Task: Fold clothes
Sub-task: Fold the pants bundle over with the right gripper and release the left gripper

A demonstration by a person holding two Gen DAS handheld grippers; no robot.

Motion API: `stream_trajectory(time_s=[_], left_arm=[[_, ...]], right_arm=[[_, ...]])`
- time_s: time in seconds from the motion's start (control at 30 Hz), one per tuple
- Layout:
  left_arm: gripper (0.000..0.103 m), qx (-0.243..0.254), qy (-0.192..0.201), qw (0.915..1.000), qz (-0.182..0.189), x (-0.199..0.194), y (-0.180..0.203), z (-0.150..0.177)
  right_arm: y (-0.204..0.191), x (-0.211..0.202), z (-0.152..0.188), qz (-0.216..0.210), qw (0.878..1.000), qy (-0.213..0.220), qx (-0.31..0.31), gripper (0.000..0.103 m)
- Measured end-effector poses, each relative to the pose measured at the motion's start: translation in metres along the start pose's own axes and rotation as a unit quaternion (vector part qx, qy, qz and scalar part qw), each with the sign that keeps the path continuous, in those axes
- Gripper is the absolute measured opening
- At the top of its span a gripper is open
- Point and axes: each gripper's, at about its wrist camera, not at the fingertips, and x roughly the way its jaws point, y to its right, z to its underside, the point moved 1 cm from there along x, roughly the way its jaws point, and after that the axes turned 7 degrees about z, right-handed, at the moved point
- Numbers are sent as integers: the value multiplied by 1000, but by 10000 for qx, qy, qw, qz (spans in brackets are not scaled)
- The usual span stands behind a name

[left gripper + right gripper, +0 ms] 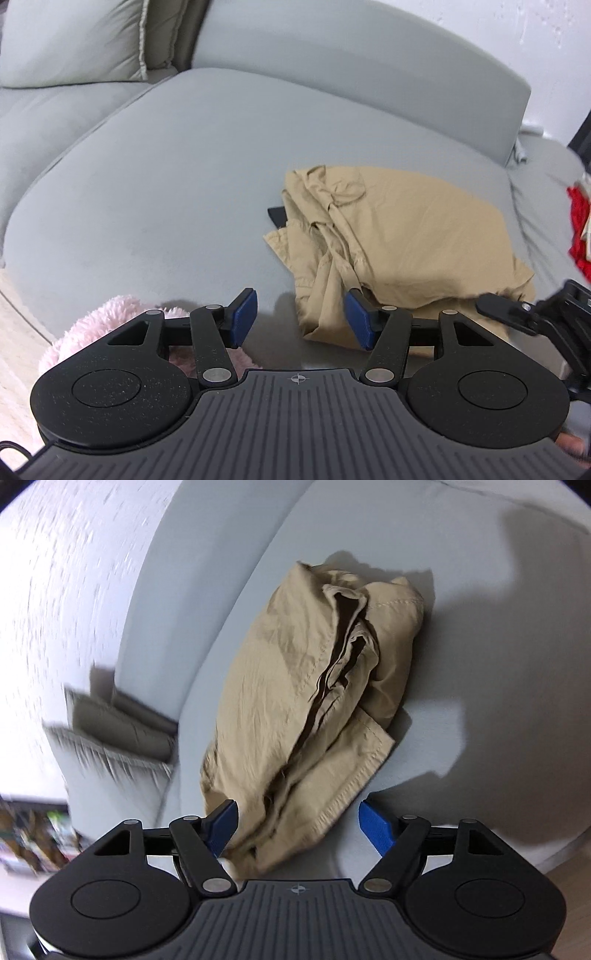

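Observation:
A tan garment [399, 240] lies folded into a rough bundle on the grey sofa seat [166, 177]. My left gripper [301, 317] is open and empty, just short of the garment's near left corner. In the right wrist view the same tan garment [310, 701] lies on the seat with its layered edges facing me. My right gripper [299, 827] is open, with the garment's near end lying between its blue pads [375, 827]. Part of the right gripper [517, 314] shows at the right edge of the left wrist view.
A pink fluffy item [110, 321] lies under my left gripper. A red cloth [580, 229] sits at the far right. A small black object [277, 216] peeks from under the garment. Sofa cushions [74, 40] stand at the back; a white wall [55, 590] is behind.

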Motion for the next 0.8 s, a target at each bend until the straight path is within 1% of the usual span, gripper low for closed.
stream_trajectory(time_s=[0.07,0.1,0.17,0.3,0.33,0.4,0.43,0.47,0.5,0.53,0.6,0.63,0.73,0.8], left_arm=[[59,-100,133,9998,79,-7,-3,-1],[59,-139,183,9997,102,-9,-4,-1],[59,-264,245,9992,142,-12,-8,-3],[59,-466,179,9987,109,-11,-14,-6],[59,-460,168,9988,96,-10,-13,-6],[59,-421,147,9990,66,-9,-11,-7],[59,-385,137,9991,55,-9,-9,-7],[59,-346,131,9993,52,-10,-8,-6],[59,-328,130,9994,51,-10,-8,-6],[59,-321,131,9994,50,-10,-9,-6],[59,-307,133,9994,48,-10,-11,-7],[59,-302,123,9995,44,-9,-12,-7],[59,-173,47,9998,103,-7,-8,-7],[60,-7,-14,9999,166,-5,-3,-6]], right_arm=[[0,7,0,-50,9999,95,132,74],[-3,13,2,-19,9993,262,253,74],[-11,18,3,48,9985,409,349,76],[-26,29,6,317,9975,610,136,76],[-30,32,7,416,9967,698,29,73],[-35,33,7,610,9948,796,-161,54],[-35,34,5,711,9939,803,-256,33],[-34,34,0,741,9943,700,-308,27],[-32,34,-6,767,9947,590,-359,24],[-32,34,-6,771,9947,578,-370,20],[-42,26,-12,877,9915,485,-825,15],[-51,20,-14,949,9874,486,-1169,14],[-66,3,-21,1064,9772,427,-1785,12],[-69,-15,-30,1211,9672,256,-2218,12]])
